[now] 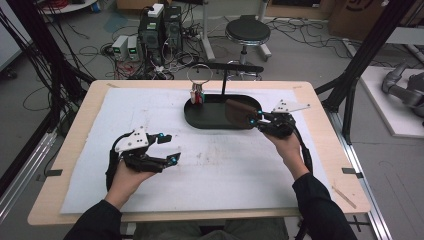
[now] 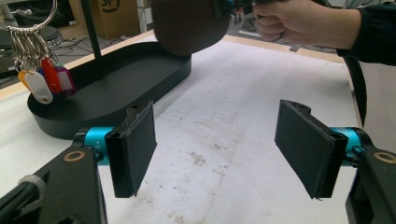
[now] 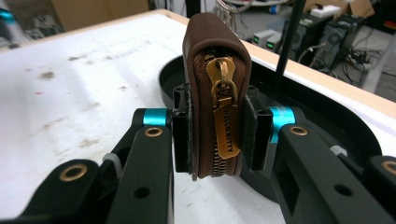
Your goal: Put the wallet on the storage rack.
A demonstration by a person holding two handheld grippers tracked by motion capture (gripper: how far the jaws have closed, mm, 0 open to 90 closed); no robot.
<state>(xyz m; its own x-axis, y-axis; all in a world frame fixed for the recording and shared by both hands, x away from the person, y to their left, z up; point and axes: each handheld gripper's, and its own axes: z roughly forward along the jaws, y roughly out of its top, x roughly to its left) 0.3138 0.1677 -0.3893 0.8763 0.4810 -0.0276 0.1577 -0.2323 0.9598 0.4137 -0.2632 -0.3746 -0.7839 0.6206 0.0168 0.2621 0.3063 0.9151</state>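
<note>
A brown zip pouch [image 3: 215, 79] with a brass zipper pull is clamped between the pads of my right gripper [image 3: 216, 135], held on edge above the right end of a black oval tray [image 1: 210, 120]. From above, the pouch [image 1: 237, 113] hangs over the tray with the right gripper [image 1: 256, 120] behind it. A ring of keys with coloured tags [image 1: 198, 93] hangs from a black stand at the tray's left end. My left gripper [image 1: 170, 148] is open over the white mat, left of centre, its pads [image 2: 134, 147] wide apart with nothing between them.
A white mat [image 1: 210, 170] covers the wooden table [image 1: 330, 165]. The stand's thin black post [image 1: 223, 82] rises from the tray. Beyond the table's far edge are a stool [image 1: 247, 32], computers and tangled cables on the floor.
</note>
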